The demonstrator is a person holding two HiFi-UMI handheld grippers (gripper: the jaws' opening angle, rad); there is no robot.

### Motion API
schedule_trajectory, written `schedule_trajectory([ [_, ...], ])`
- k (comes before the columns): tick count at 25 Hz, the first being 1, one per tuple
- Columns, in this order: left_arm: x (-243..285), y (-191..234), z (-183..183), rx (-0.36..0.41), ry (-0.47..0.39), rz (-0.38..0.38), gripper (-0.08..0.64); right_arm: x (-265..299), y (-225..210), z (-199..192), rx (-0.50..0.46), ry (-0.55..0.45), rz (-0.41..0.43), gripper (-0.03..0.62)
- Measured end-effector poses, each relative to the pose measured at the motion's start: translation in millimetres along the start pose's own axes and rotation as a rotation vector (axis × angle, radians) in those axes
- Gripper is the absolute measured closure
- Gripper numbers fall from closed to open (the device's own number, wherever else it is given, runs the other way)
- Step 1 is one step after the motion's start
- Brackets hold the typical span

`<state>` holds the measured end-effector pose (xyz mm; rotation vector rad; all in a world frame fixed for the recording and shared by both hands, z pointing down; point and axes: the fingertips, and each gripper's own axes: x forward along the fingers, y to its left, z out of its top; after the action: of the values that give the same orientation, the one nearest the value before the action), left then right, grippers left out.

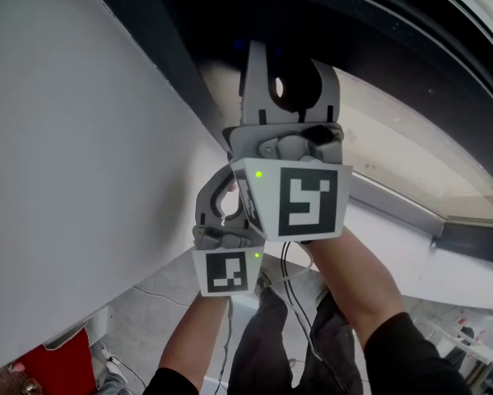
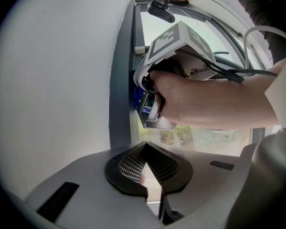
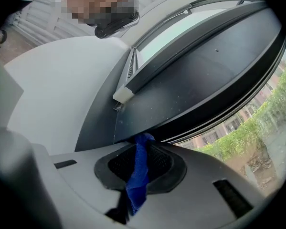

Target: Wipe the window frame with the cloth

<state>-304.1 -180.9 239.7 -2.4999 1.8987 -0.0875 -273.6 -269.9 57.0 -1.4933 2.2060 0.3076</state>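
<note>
Cloth (image 3: 139,173), blue and bunched into a narrow strip, is clenched in our right claw (image 3: 142,143). Its upper end pokes past the tips and touches the dark window frame (image 3: 195,75) straight ahead. The frame's long axis runs from the corner by the white wall (image 3: 61,89) out to the right along the window pane (image 3: 257,132). We judge that the wiping stroke has to follow that line, with the cloth kept pressed forward against the dark face.

The right claw is the nearer one and the only one carrying anything. Our left claw (image 2: 145,149) hangs lower and behind it, close beside the wall, with its jaws brought together at the tips on nothing. From the left gripper view the right hand (image 2: 195,101) and its marker cube (image 2: 178,42) fill the space in front of the pane.

A small white end piece (image 3: 123,95) sits on the frame's edge near the corner, just above the cloth. It could snag the fabric if we sweep leftward. The wall closes off that side, while the way to the right looks open.
</note>
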Motion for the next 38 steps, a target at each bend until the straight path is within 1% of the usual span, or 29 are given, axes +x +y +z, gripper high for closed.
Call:
schedule_trajectory([
  [5,6.3,-4.7,1.5,-0.022,-0.008,-0.028,0.555,-1.2,0.1,1.3,-0.033,-0.008,-0.003,0.569],
  [13,5.0,-14.4,6.3,-0.056,-0.021,-0.015,0.555,-6.1,-9.9,6.3,-0.079,0.041,0.004,0.569],
  [18,1.1,-27.5,16.5,-0.034,-0.024,-0.025,0.555,-13.0,-17.4,10.1,-0.083,0.058,-0.017,0.569],
  [22,-4.7,-26.9,17.9,-0.013,-0.012,-0.027,0.555,-21.3,-26.3,12.4,-0.039,0.053,-0.064,0.569],
  [24,-7.8,-27.6,16.6,-0.010,-0.002,-0.029,0.555,-25.6,-32.6,13.1,0.022,0.039,-0.088,0.569],
  [28,-12.2,-27.0,13.5,0.003,0.022,-0.037,0.555,-31.3,-42.2,9.5,0.241,0.004,-0.132,0.569],
  [31,-11.8,-26.2,12.6,0.012,0.026,-0.044,0.555,-33.8,-49.7,7.5,0.359,-0.016,-0.162,0.569],
  [34,-10.8,-24.8,11.4,0.012,0.030,-0.049,0.555,-35.6,-57.4,7.7,0.466,-0.033,-0.174,0.569],
  [38,-10.9,-23.5,8.2,0.012,0.038,-0.050,0.555,-36.7,-64.0,6.2,0.655,-0.070,-0.166,0.569],
])
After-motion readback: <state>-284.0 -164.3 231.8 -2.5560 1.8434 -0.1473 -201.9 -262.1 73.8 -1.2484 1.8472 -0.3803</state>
